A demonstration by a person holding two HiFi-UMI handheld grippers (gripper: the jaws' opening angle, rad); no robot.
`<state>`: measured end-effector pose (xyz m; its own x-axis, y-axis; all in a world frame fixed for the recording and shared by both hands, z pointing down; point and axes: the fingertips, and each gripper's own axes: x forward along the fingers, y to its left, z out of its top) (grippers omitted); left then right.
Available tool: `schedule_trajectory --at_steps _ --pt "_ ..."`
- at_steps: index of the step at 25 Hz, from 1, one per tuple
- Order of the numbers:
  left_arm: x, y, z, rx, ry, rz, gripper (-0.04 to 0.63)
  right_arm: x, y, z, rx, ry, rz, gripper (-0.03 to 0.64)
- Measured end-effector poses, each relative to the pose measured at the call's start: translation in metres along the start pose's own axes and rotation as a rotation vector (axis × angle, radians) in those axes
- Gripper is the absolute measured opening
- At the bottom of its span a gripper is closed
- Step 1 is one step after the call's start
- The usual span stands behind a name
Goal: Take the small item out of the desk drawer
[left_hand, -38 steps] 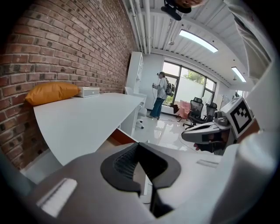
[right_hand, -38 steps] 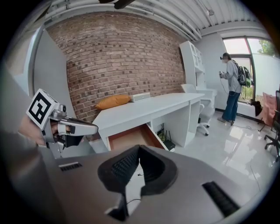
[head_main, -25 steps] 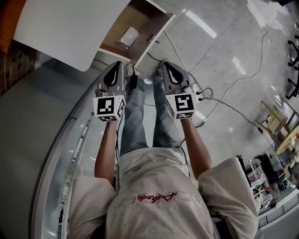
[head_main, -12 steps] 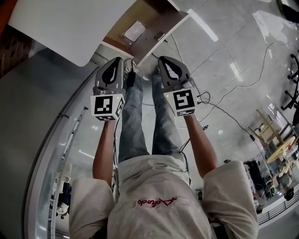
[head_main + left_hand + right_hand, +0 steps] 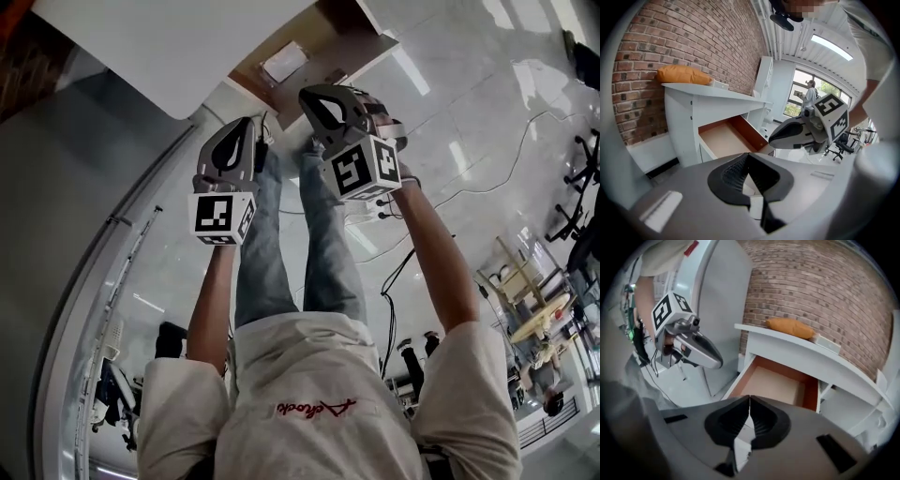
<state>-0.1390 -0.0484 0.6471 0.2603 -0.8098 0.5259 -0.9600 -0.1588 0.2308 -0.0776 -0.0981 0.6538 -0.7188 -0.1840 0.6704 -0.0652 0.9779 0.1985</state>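
The white desk [image 5: 159, 56] has its wooden drawer [image 5: 323, 42] pulled open at the top of the head view. A small pale flat item [image 5: 286, 61] lies inside it. My left gripper [image 5: 246, 127] is shut and empty, held just short of the drawer's front. My right gripper [image 5: 314, 94] is also shut and empty, a little higher, with its tip by the drawer's front edge. In the left gripper view [image 5: 748, 157] the drawer [image 5: 724, 138] is ahead. In the right gripper view [image 5: 750, 401] the drawer [image 5: 776, 383] shows a bare tan floor, and the item does not show.
An orange cushion [image 5: 790, 326] lies on the desk top against a brick wall [image 5: 820, 291]. The person's legs [image 5: 281, 253] stand under the grippers. Cables [image 5: 487, 178] trail over the glossy floor, and chairs and stands [image 5: 534, 281] are at the right.
Both grippers have moved closer to the open drawer. The right one rose and went further forward than the left. Both stayed shut.
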Motion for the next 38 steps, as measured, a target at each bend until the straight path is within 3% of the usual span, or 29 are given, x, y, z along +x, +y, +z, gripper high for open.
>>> schedule_trajectory --at_steps 8,14,25,27,38 --pt "-0.011 0.014 -0.005 -0.033 -0.013 0.042 0.009 0.048 0.005 -0.011 -0.533 0.159 0.232 0.012" --pt "-0.007 0.013 -0.004 -0.041 -0.014 0.045 0.009 0.081 0.004 -0.03 -0.726 0.247 0.363 0.012" --pt "-0.009 0.013 -0.007 -0.041 -0.002 0.031 0.009 0.127 0.014 -0.053 -0.736 0.332 0.494 0.017" --pt "-0.008 0.013 -0.008 -0.041 0.001 0.029 0.009 0.136 0.016 -0.058 -0.746 0.346 0.509 0.052" --pt "-0.011 0.021 -0.012 -0.044 0.012 0.048 0.009 0.173 0.029 -0.061 -0.812 0.333 0.51 0.073"
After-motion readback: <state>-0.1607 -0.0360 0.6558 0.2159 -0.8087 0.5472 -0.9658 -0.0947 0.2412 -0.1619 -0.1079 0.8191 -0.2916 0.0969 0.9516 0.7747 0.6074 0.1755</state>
